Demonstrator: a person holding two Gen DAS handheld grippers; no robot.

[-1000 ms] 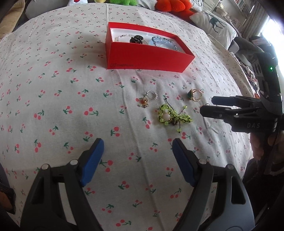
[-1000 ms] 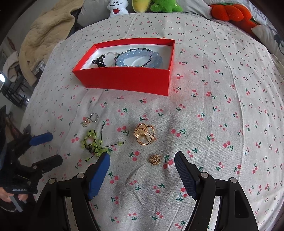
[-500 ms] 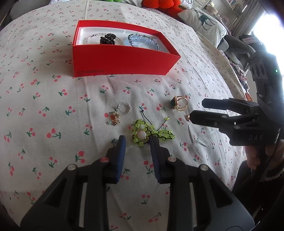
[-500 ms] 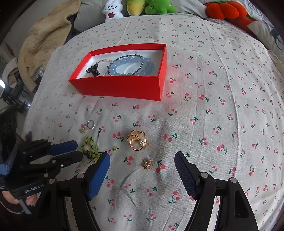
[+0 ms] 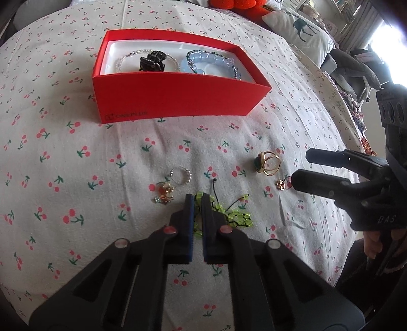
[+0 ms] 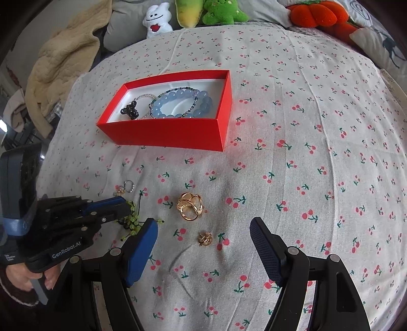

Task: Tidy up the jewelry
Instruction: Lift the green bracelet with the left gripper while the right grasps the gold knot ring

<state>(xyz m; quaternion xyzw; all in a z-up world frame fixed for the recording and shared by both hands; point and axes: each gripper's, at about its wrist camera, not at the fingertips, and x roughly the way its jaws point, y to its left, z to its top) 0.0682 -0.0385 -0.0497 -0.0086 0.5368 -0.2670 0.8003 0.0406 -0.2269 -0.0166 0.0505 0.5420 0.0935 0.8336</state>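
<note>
My left gripper [image 5: 198, 201] is shut on the green bead bracelet [image 5: 235, 216], which still lies on the cherry-print cloth; it also shows in the right wrist view [image 6: 131, 221]. A red box [image 5: 175, 95] behind holds a blue bead bracelet [image 5: 207, 65], a clear bead strand and a black charm [image 5: 152, 61]. A large gold ring [image 6: 190, 205] and a small gold charm [image 6: 204, 238] lie in front of my open, empty right gripper [image 6: 203, 244]. A silver bead ring [image 5: 180, 175] and an orange charm [image 5: 164, 194] lie left of the green bracelet.
The red box [image 6: 175, 132] stands behind the loose pieces. Plush toys [image 6: 221, 11] and pillows line the far edge of the bed. A beige blanket [image 6: 61, 61] is heaped at the far left. The cloth drops away at the right edge.
My left gripper moved forward and down and closed from wide open onto the green bracelet. My right gripper stayed open and shifted slightly back.
</note>
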